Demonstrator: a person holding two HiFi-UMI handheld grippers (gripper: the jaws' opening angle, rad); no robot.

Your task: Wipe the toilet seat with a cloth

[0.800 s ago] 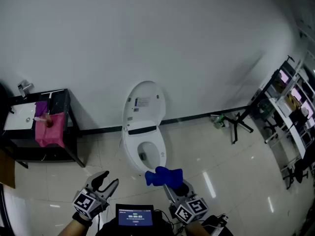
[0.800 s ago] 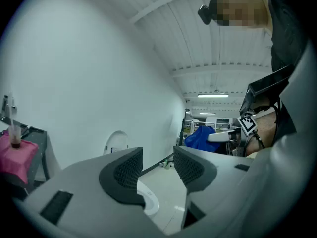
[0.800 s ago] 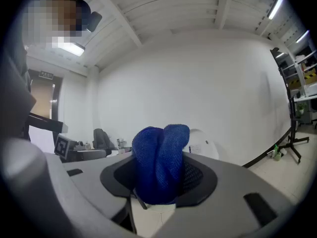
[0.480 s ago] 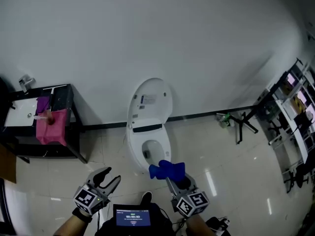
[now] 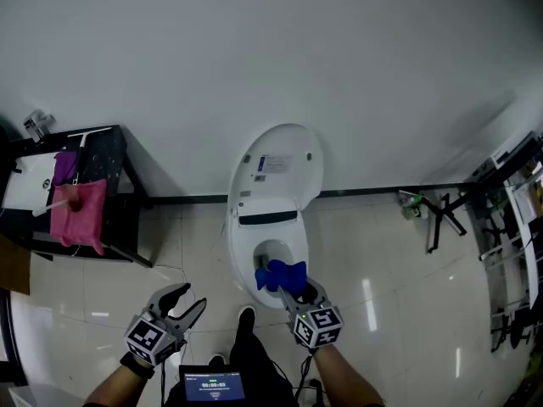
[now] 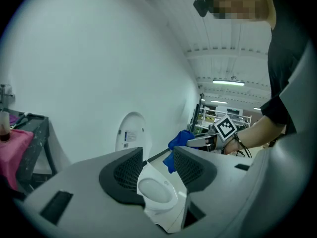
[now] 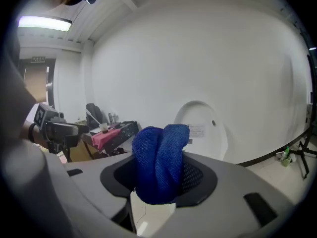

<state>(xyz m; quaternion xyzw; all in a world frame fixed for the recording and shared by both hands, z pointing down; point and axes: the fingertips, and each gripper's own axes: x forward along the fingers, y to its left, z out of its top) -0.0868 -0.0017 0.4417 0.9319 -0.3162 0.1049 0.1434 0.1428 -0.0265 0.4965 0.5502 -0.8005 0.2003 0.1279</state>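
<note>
The right gripper is clamping a bunched blue cloth between its jaws, the folds bulging up and out past the pads. The cloth is hanging over the near right part of the toilet seat, just ahead of this gripper; whether the fabric is touching the seat cannot be told. Beyond the gripper, the toilet lid is standing raised against the white wall, with a printed label on its inner face. In the right gripper view the lid is showing straight ahead behind the cloth, and the white bowl is lying directly below the jaws.

The left gripper is hovering over the tiled floor, to the left of the right gripper and nearer the person, well apart from the toilet. Its jaws are standing wide apart and gripping nothing; through the gap its own view is showing the toilet bowl and the blue cloth further off.

Far to the left gripper's left, a dark desk is carrying a pink cloth draped over its edge and a white basin. A black tripod is lying on the floor well to the right of the right gripper.
</note>
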